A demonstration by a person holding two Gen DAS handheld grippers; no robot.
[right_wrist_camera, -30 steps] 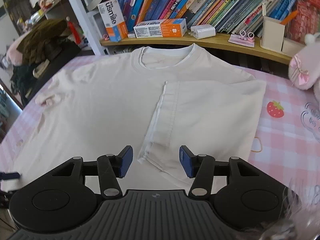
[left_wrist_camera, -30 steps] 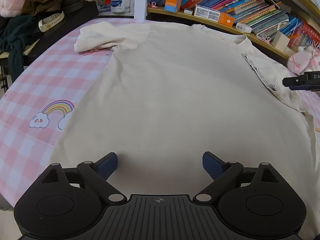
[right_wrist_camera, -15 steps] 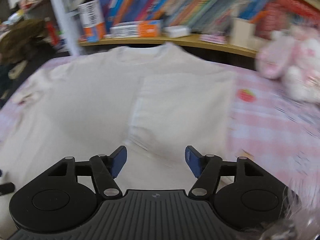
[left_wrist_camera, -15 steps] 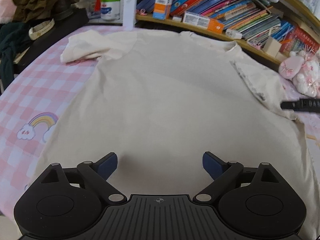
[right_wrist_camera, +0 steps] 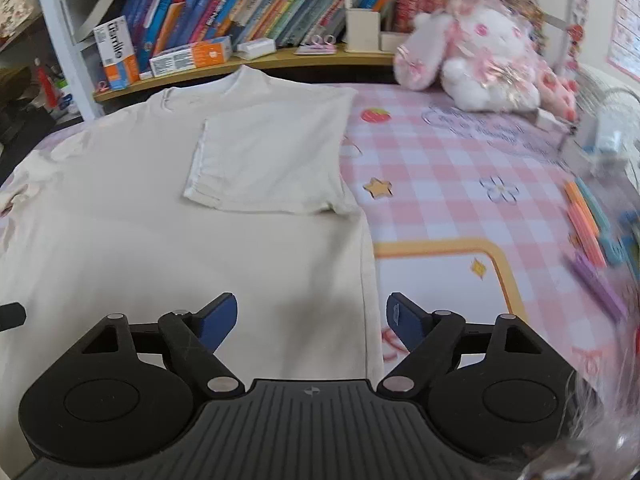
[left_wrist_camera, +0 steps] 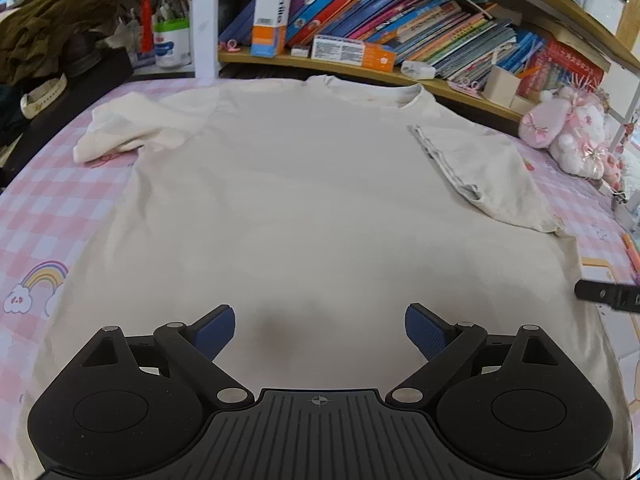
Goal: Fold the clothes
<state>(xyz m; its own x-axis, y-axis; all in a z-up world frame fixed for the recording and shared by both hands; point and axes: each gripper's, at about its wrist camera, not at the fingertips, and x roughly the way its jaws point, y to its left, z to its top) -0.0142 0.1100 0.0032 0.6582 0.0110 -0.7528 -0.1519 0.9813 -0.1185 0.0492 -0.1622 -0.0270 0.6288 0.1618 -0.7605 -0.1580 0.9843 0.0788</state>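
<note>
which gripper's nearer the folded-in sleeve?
Right. The right gripper sits at the shirt's side edge, just below the folded sleeve. The left gripper hovers over the hem's middle, further off.

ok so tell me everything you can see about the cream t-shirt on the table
The cream t-shirt is plain, soft-looking knit with a ribbed round collar toward the bookshelf. It lies flat on the pink checked tablecloth, hem nearest the cameras. Its right sleeve is folded inward over the chest, pale stitched cuff showing; its left sleeve lies rumpled, spread outward. The fabric is mostly smooth with faint creases. Both grippers hover open above its lower part, the right gripper over the side edge; neither grips it.
</note>
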